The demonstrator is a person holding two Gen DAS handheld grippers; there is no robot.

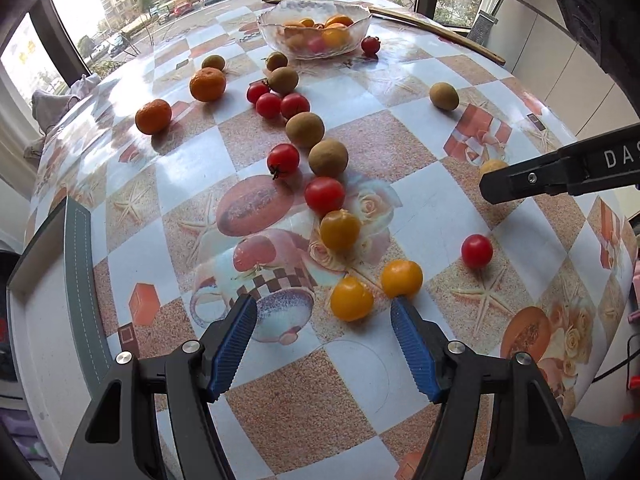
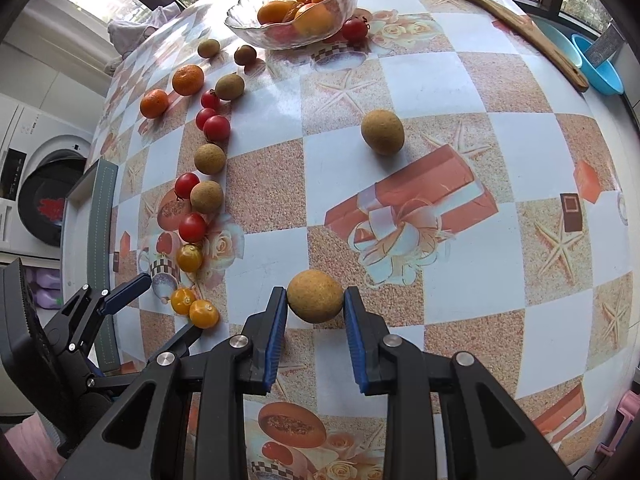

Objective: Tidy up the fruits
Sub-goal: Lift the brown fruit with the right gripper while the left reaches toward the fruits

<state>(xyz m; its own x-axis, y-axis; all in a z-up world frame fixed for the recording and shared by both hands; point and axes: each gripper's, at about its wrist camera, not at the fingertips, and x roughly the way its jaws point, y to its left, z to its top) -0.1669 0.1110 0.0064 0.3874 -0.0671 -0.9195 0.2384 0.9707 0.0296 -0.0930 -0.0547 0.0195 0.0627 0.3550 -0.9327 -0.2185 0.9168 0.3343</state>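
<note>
My right gripper (image 2: 316, 299) is shut on a round brown fruit (image 2: 316, 296) low over the patterned table, with a blue pad pressing each side of it. In the left wrist view one of its black fingers (image 1: 520, 182) covers most of that fruit (image 1: 493, 166). My left gripper (image 1: 322, 306) stands open above the table. A yellow tomato (image 1: 352, 298) lies between its fingertips without touching either pad, and a second one (image 1: 401, 278) lies just past the right tip. Red tomatoes, brown fruits and two oranges (image 1: 207, 84) trail toward a glass bowl (image 1: 276, 40) holding several fruits.
A grey-rimmed white tray (image 1: 76, 260) sits at the table's left edge. A wooden strip (image 2: 520, 24) runs along the far edge, with a blue basin (image 2: 596, 68) behind it. One brown fruit (image 2: 382, 132) lies alone mid-table. A washing machine (image 2: 40, 200) stands to the left.
</note>
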